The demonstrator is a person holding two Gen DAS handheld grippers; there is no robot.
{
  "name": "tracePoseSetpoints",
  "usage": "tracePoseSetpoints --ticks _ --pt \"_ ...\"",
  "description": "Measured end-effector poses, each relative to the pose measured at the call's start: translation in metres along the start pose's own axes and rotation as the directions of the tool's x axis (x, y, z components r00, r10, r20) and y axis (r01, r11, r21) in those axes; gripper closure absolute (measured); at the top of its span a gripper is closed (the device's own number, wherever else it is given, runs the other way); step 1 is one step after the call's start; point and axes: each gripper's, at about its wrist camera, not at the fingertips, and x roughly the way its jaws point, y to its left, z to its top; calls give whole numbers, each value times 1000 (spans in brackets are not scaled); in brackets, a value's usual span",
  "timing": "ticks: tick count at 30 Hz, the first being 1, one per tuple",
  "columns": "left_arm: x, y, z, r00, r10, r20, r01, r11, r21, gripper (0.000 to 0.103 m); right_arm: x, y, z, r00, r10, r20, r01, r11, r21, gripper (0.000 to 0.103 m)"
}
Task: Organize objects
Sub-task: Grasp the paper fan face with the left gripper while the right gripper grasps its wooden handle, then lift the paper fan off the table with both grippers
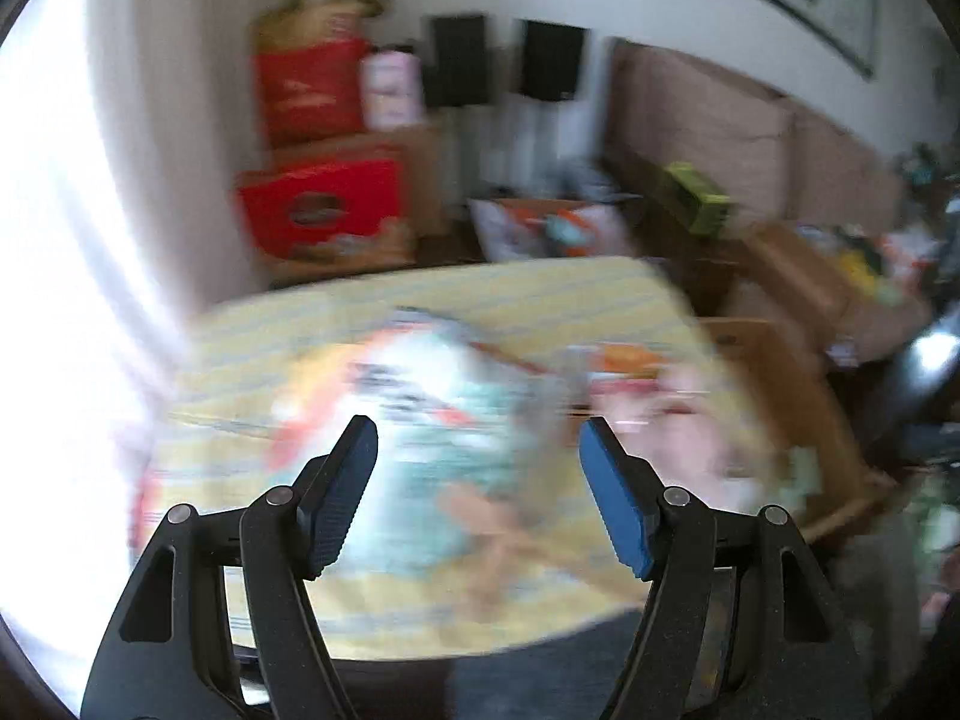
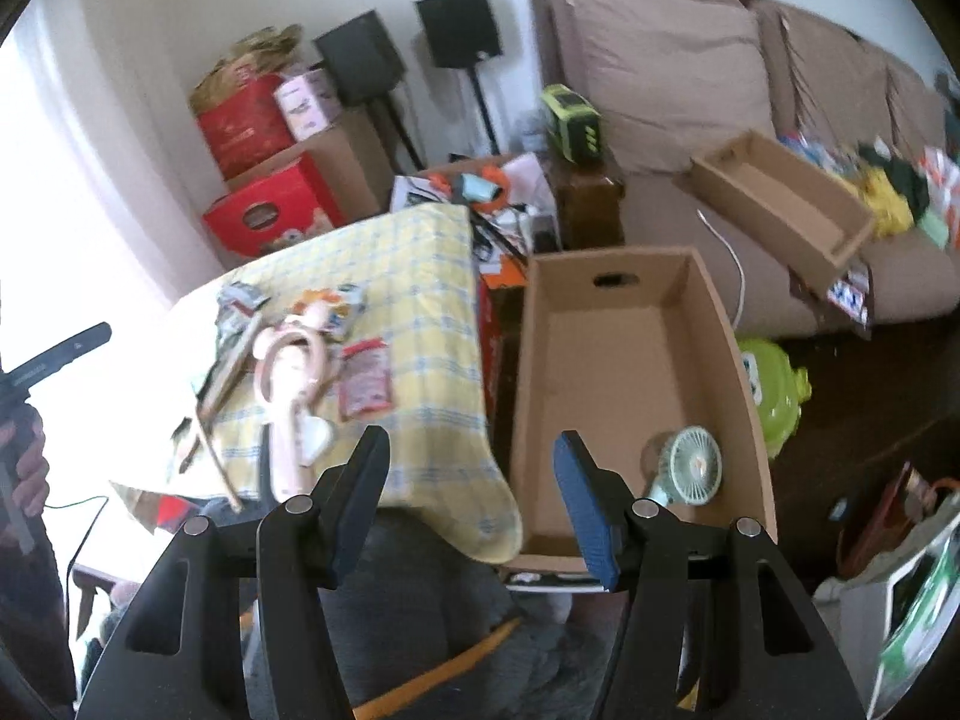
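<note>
Right wrist view shows my right gripper (image 2: 471, 468) with its jaws spread and nothing between them. Just beyond its right finger stands an open cardboard box (image 2: 708, 324), and a small mint-green fan (image 2: 690, 462) lies inside it, in the near right corner. Beyond the left finger is a table with a yellow checked cloth (image 2: 408, 264). On the cloth, ahead and to the left of this gripper, lie a pink toy (image 2: 288, 396), a red packet (image 2: 363, 381), some wooden sticks (image 2: 225, 384) and small cartons (image 2: 240, 297). At the far left edge I see a hand (image 2: 27, 462) holding a dark tool; I cannot tell more about it.

Left wrist view is strongly blurred. My left gripper (image 1: 477, 444) also has its jaws spread, with nothing pinched. Ahead of it is the same yellow cloth (image 1: 540, 288) with a heap of colourful things (image 1: 432, 396) that I cannot make out. Farther behind, to the left, stand red boxes (image 1: 318, 210).
</note>
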Motion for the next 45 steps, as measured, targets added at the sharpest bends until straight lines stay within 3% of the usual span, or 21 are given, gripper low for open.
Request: tracePoseSetpoints --ticks 3,6,10,12,13,14,15,17,18,21,23,25,29,32,33,35,36,39,41,45 --pt "6 39 -8 987 159 1 -159 987 -20 36 -6 23 8 1000 16 -2 -16 999 -50 44" --pt "12 83 -21 981 192 -35 -194 976 -101 36 -9 47 14 999 32 -6 -33 993 -110 44" --pt "21 120 -37 980 184 -75 -195 965 -177 36 -2 90 20 997 74 -34 -80 974 -212 43" --pt "26 130 -40 986 142 -84 -156 967 -199 36 14 115 22 992 100 -80 -118 956 -269 41" --pt "32 138 -39 994 77 -79 -93 972 -218 36 26 132 20 987 105 -122 -138 940 -311 41" --pt "38 145 -38 997 13 -76 -31 970 -239 29 40 150 15 980 101 -172 -159 917 -366 41" --pt "46 152 -36 995 -58 -80 34 963 -266 21 51 165 11 974 93 -205 -171 896 -409 41" --pt "65 165 -29 982 -176 -72 146 940 -308 21 75 194 -6 961 67 -269 -199 843 -500 41" --pt "76 171 -26 975 -213 -70 179 929 -324 21 85 204 -15 954 61 -294 -216 820 -530 41" --pt "99 175 -16 970 -230 -81 200 939 -280 21 110 227 -40 933 72 -354 -276 775 -568 41" --pt "118 174 -11 953 -286 -105 248 929 -275 21 124 232 -50 925 76 -372 -292 770 -568 45" --pt "142 176 -3 932 -334 -140 280 911 -304 21 140 237 -60 920 48 -390 -283 770 -571 60" --pt "179 176 10 922 -333 -198 262 912 -316 21 158 243 -77 936 -63 -346 -186 747 -639 64" --pt "199 169 15 907 -361 -216 288 907 -308 21 159 242 -82 943 -71 -324 -165 746 -646 67" --pt "204 166 14 896 -388 -218 313 898 -310 21 159 241 -83 946 -64 -319 -165 751 -639 72" --pt "212 159 11 852 -471 -229 395 865 -310 21 160 237 -82 949 -50 -310 -163 764 -624 81" --pt "215 156 9 840 -488 -237 413 858 -306 21 160 236 -82 956 -46 -291 -151 772 -618 89" --pt "222 151 7 852 -453 -262 380 880 -285 22 160 233 -80 958 -16 -285 -161 794 -587 93" --pt "223 150 7 843 -475 -254 398 867 -299 25 160 231 -79 958 7 -287 -177 803 -569 94" --pt "220 155 4 822 -515 -244 427 840 -335 43 160 232 -80 960 10 -281 -176 801 -572 94"
